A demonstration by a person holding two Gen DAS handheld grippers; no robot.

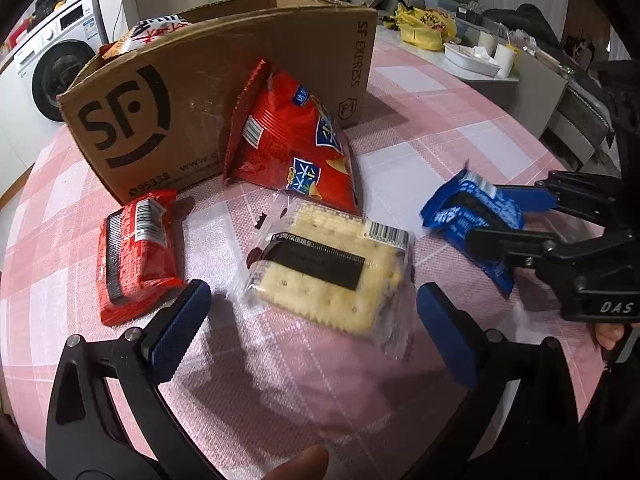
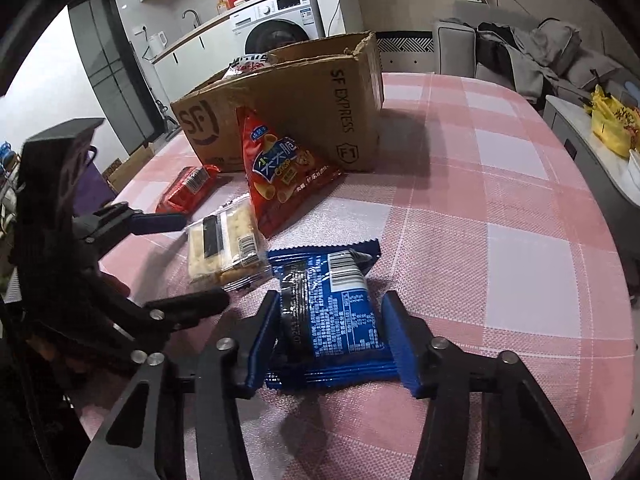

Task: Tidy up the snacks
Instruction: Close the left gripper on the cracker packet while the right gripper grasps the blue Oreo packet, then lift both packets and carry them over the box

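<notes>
A clear cracker packet (image 1: 328, 264) lies on the pink checked tablecloth, just ahead of my open left gripper (image 1: 312, 308), whose fingers straddle its near end without touching. It also shows in the right wrist view (image 2: 224, 248). My right gripper (image 2: 332, 320) has its pads on both sides of a blue biscuit packet (image 2: 336, 316); in the left wrist view that packet (image 1: 472, 216) sits between the right gripper's fingers (image 1: 520, 200). A red triangular crisp bag (image 1: 292, 140) leans on the SF cardboard box (image 1: 180, 92). A red wafer packet (image 1: 136, 248) lies at the left.
A white-and-red snack bag (image 1: 156, 28) sticks out of the box. The tablecloth (image 2: 500, 200) stretches wide to the right. A side table with a yellow bag (image 1: 424, 24) and a white dish (image 1: 472, 58) stands beyond the table's far edge. A washing machine (image 1: 52, 60) is far left.
</notes>
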